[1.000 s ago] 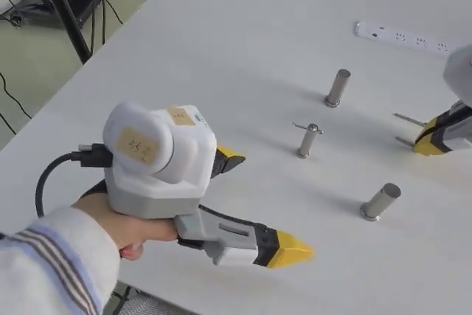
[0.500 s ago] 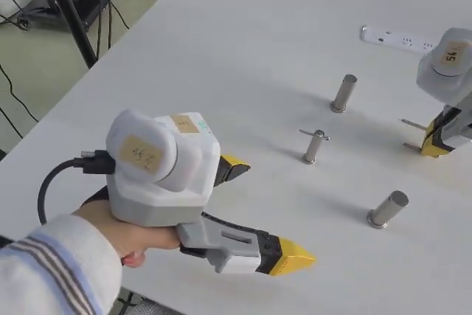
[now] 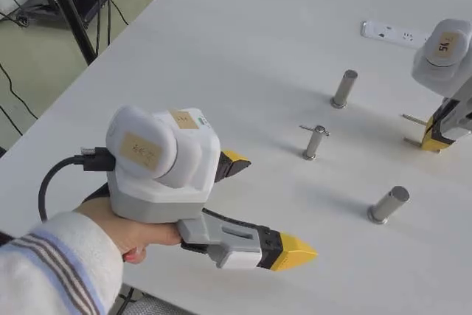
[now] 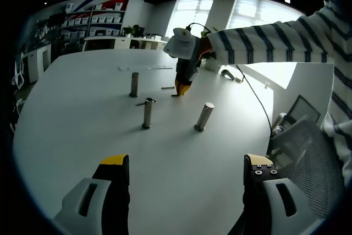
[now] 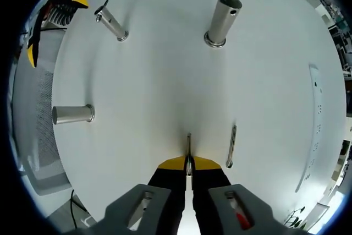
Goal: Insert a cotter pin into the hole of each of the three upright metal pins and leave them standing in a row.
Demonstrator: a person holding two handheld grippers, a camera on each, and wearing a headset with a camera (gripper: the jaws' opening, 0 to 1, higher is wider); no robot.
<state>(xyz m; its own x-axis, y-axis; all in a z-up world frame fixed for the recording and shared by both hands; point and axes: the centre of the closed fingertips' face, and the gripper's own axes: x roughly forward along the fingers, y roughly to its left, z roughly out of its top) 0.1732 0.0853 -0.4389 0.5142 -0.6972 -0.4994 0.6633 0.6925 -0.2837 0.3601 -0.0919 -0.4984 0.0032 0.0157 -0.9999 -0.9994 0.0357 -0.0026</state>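
Observation:
Three metal pins stand on the white table: a far pin (image 3: 344, 88), a middle pin (image 3: 314, 142) with a cotter pin through its top, and a near pin (image 3: 389, 203). My right gripper (image 3: 430, 140) is at the right edge, tips down at the table and shut on a cotter pin (image 5: 188, 149). A second cotter pin (image 5: 232, 146) lies loose beside it. My left gripper (image 3: 265, 204), held in a hand at the lower left, stands open and holds nothing, well short of the pins. The left gripper view has the middle pin (image 4: 147, 113) straight ahead.
A white power strip (image 3: 391, 33) lies at the table's far right. The table's left edge (image 3: 88, 71) drops to a floor with a dark stand and cables. A person's striped sleeve (image 4: 275, 42) reaches in behind the right gripper.
The right gripper's body has come further into the head view while its tips stay at the cotter pin. The left gripper has hardly moved.

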